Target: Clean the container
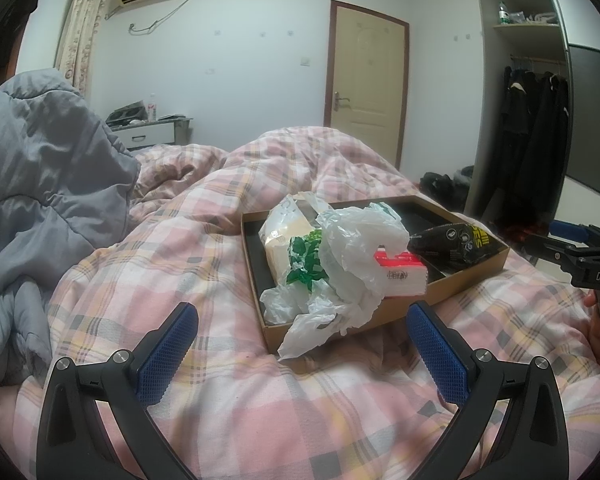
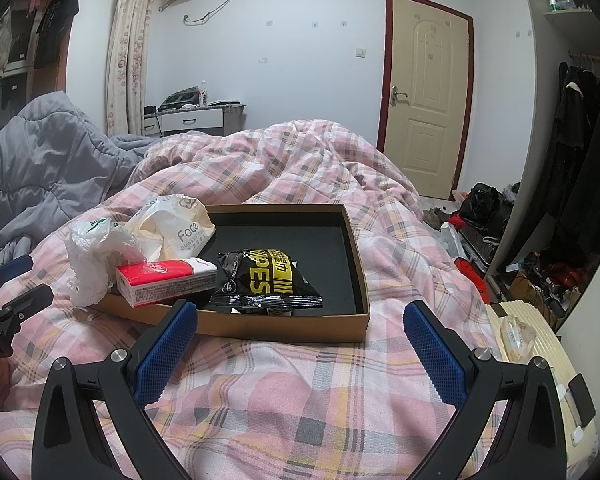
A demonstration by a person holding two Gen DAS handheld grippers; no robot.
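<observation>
A shallow brown cardboard box (image 1: pixel 452 294) (image 2: pixel 356 252) with a black lining lies on the pink plaid quilt. Inside are a crumpled white plastic bag (image 1: pixel 352 248) (image 2: pixel 96 256), a cream tissue pack (image 1: pixel 280 248) (image 2: pixel 172 224), a red and white carton (image 1: pixel 400 272) (image 2: pixel 164 280) and a black and yellow wipes packet (image 1: pixel 452 246) (image 2: pixel 268 276). My left gripper (image 1: pixel 302 354) hovers open just short of the box's near left corner, nothing between its fingers. My right gripper (image 2: pixel 300 354) is open in front of the box's near wall, also empty.
A grey duvet (image 1: pixel 40 200) (image 2: pixel 48 168) is heaped at the left of the bed. A cream suitcase (image 2: pixel 540 360) stands beside the bed at the right, with clutter on the floor (image 2: pixel 480 220) and a wardrobe of dark clothes (image 1: pixel 536 140) beyond.
</observation>
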